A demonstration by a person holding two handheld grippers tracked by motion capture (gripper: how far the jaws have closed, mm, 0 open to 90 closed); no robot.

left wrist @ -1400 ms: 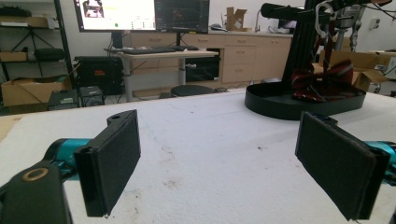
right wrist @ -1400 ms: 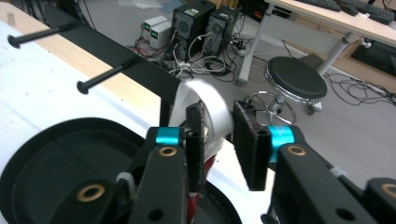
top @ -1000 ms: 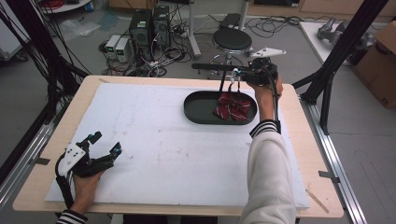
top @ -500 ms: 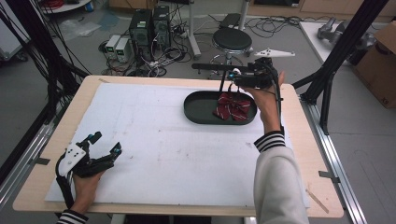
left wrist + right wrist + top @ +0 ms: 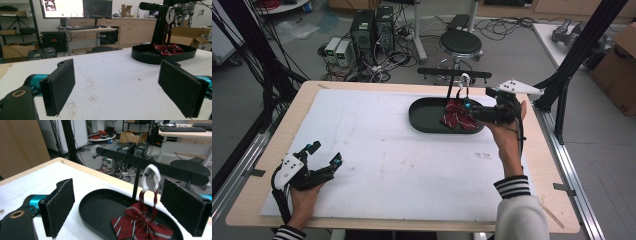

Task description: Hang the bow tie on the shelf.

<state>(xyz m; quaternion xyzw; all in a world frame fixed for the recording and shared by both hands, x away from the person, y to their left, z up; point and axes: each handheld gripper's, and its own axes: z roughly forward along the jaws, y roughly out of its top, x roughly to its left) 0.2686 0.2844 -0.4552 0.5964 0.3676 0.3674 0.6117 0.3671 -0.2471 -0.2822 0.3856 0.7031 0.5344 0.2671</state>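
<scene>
High view: a black oval tray (image 5: 424, 117) lies right of centre in the upper half of the frame, on the white-covered bench (image 5: 377, 165). A red striped bow (image 5: 458, 115) rests in its right end, its white loop (image 5: 464, 80) hooked over the stand's crossbar (image 5: 452, 74). The right claw (image 5: 469, 111), jaws apart, sits beside the bow. The left claw (image 5: 324, 155), lower left of the frame, is also spread wide, holding nothing.

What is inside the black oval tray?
A red striped bow tie lies inside the black oval tray, with its white loop hooked on the stand's bar. The tray floor beneath the bow is covered.
</scene>
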